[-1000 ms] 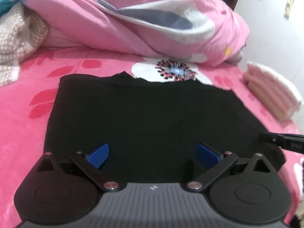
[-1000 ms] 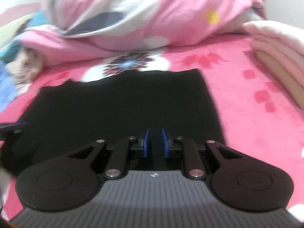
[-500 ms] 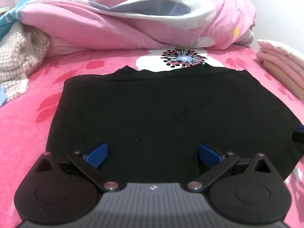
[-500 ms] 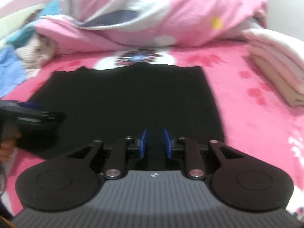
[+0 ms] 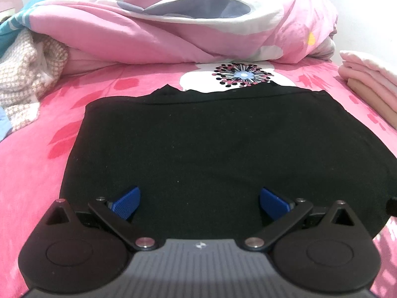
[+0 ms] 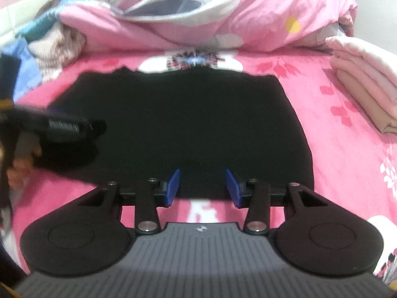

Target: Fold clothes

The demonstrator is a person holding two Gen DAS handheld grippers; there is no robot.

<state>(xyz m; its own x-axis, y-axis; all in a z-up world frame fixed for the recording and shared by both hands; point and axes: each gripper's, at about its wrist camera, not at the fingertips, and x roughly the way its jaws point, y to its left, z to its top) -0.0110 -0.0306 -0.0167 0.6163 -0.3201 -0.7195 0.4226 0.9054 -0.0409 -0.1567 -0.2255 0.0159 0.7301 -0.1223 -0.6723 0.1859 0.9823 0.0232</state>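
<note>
A black garment (image 5: 198, 136) lies spread flat on the pink flowered bed cover (image 5: 32, 168). My left gripper (image 5: 199, 200) hovers over the garment's near part, open wide, with nothing between its blue pads (image 5: 126, 203). My right gripper (image 6: 203, 186) sits at the garment's (image 6: 178, 119) near hem. Its jaws are opening; the hem lies under the gap and the pads (image 6: 173, 186) do not press on it. The left gripper (image 6: 98, 126), blurred, shows in the right wrist view over the garment's left side, held by a hand (image 6: 21, 164).
A bunched pink quilt (image 5: 198, 24) fills the back of the bed. Folded pale pink towels (image 5: 369, 82) are stacked at the right. A beige knitted cloth (image 5: 24, 82) and a blue cloth (image 6: 24, 74) lie at the left.
The right gripper's pads have spread from nearly shut to well apart, and it has drawn back so the garment's near hem shows. The left gripper rolled level early on, then stayed put.
</note>
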